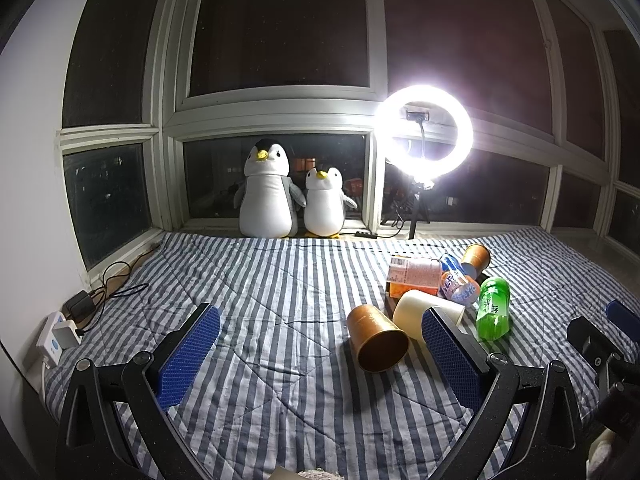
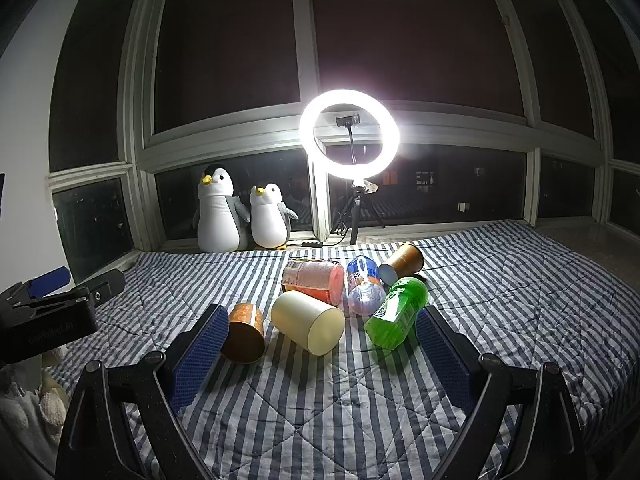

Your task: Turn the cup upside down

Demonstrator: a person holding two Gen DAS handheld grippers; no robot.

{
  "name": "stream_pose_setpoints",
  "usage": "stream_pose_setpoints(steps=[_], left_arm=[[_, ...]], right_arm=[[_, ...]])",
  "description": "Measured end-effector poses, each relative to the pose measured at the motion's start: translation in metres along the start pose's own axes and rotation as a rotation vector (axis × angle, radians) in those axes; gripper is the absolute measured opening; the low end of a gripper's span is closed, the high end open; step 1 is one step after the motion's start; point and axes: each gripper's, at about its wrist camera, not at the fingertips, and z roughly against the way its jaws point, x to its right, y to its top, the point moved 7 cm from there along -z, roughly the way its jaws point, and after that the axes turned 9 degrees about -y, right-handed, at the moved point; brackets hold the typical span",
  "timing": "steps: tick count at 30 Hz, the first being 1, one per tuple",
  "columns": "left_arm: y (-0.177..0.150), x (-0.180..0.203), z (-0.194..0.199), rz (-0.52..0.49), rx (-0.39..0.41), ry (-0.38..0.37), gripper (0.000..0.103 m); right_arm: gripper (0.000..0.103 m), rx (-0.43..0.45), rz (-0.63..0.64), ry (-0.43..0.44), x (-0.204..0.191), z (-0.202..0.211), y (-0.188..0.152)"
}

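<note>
As it lies sideways, the brown cup [image 1: 377, 340] mouth faces the camera.

Two plush penguins [image 1: 280, 196], ring light [image 1: 425, 132], green bottle [image 1: 494, 312].

The left gripper [image 1: 320, 344] has its jaws wide apart above a blue-and-white striped quilt [image 1: 280, 280], and nothing is between the pads. A copper-coloured cup [image 1: 376, 338] lies on its side just inside the right finger, its open mouth toward the camera. A cream cup [image 1: 416, 310] lies touching it, partly hidden by that finger. Behind are a green bottle [image 1: 494, 312], an orange bottle [image 1: 414, 276] and another copper cup [image 1: 476, 258]. Two plush penguins [image 1: 266, 196] stand at the window, beside a lit ring light [image 1: 424, 132]. The right gripper [image 1: 616, 332] shows at the right edge.
</note>
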Motion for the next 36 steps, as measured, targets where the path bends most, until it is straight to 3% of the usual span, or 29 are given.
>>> stream_pose_setpoints(steps=[36], left_arm=[[0.002,0.005,-0.01,-0.032,-0.012,-0.012,0.102]], right_arm=[[0.093,-0.015,-0.008,-0.001,0.005,-0.003,-0.003]])
